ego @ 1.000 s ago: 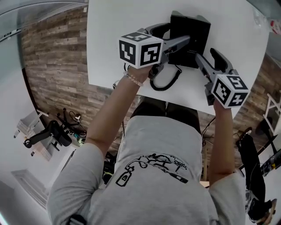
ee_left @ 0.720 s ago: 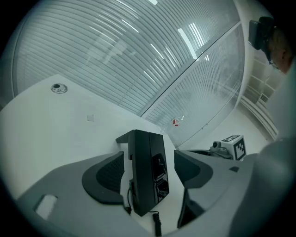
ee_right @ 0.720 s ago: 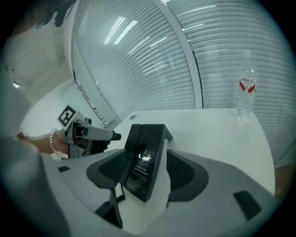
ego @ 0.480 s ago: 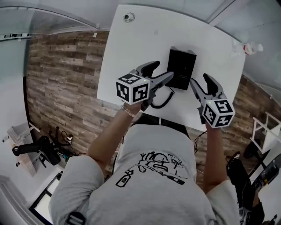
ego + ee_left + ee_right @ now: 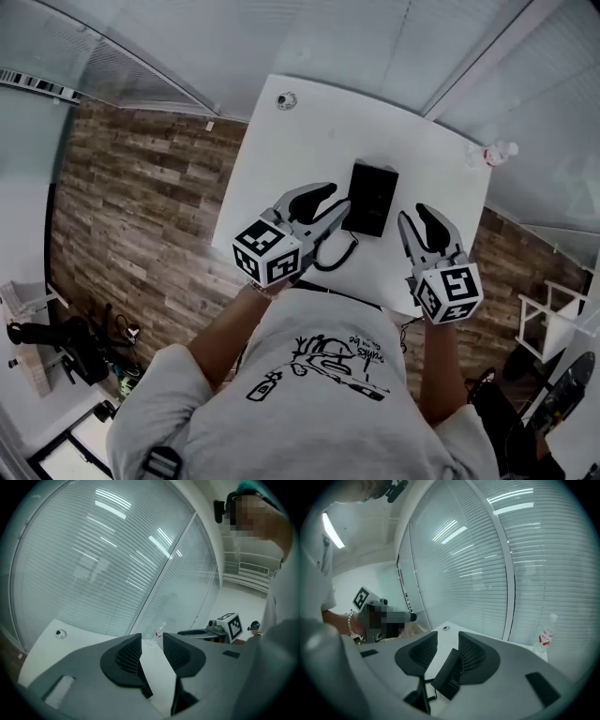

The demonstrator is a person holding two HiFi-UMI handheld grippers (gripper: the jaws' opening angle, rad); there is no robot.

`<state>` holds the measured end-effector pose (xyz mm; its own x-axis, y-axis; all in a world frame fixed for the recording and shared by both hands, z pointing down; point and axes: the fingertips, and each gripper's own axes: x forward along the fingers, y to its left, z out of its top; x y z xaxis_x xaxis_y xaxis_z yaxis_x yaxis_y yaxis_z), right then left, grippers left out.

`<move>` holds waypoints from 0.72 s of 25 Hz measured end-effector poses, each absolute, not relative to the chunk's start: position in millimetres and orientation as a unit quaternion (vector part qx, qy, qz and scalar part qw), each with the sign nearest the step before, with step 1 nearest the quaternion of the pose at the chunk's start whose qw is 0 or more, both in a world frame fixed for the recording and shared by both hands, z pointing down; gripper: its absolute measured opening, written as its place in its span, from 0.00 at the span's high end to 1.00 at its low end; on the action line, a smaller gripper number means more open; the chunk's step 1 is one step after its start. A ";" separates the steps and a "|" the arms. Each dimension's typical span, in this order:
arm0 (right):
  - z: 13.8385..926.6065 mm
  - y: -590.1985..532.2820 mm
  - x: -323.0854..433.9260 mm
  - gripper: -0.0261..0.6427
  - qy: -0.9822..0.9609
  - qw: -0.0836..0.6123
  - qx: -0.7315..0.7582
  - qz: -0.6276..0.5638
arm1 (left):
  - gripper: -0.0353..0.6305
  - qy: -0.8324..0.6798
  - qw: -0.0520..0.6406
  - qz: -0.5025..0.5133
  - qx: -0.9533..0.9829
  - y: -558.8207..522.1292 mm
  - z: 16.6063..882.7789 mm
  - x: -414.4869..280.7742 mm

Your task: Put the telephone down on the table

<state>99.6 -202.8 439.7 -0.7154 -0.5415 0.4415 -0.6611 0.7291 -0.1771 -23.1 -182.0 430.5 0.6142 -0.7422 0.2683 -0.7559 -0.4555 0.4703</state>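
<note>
One black telephone [image 5: 371, 198] lies flat on the white table [image 5: 309, 131], near the front edge, its one coiled cord [image 5: 336, 255] looping toward the person. Two grippers hang above it. The left gripper [image 5: 337, 197] overlaps the phone's left edge in the head view, and the right gripper [image 5: 413, 214] sits just off its right side. Both pairs of jaws have just been closing and now stand nearly together with a slim gap, nothing between the pads. One water bottle [image 5: 495, 153] stands at the far right corner, one small round fitting [image 5: 285, 99] at the far left. A second ago both grippers sat low, jaws wide, flanking the phone; now they're lifted clear
</note>
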 end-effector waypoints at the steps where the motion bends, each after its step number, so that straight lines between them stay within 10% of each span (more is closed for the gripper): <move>1: 429.3 -201.1 99.1 0.76 -0.913 0.177 0.332 0.157 | 0.74 -0.441 0.273 0.009 0.855 -181.2 420.6 -23.3; 18: 288.1 -183.6 101.9 0.79 -0.929 0.092 0.352 0.068 | 0.80 -0.458 0.147 -0.031 0.876 -157.2 290.4 -11.8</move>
<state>101.9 -183.6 288.1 -0.7351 -0.6420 0.2180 -0.6668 0.7427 -0.0614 -11.8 -157.2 290.4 0.5793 -0.8112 0.0798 -0.7929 -0.5383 0.2855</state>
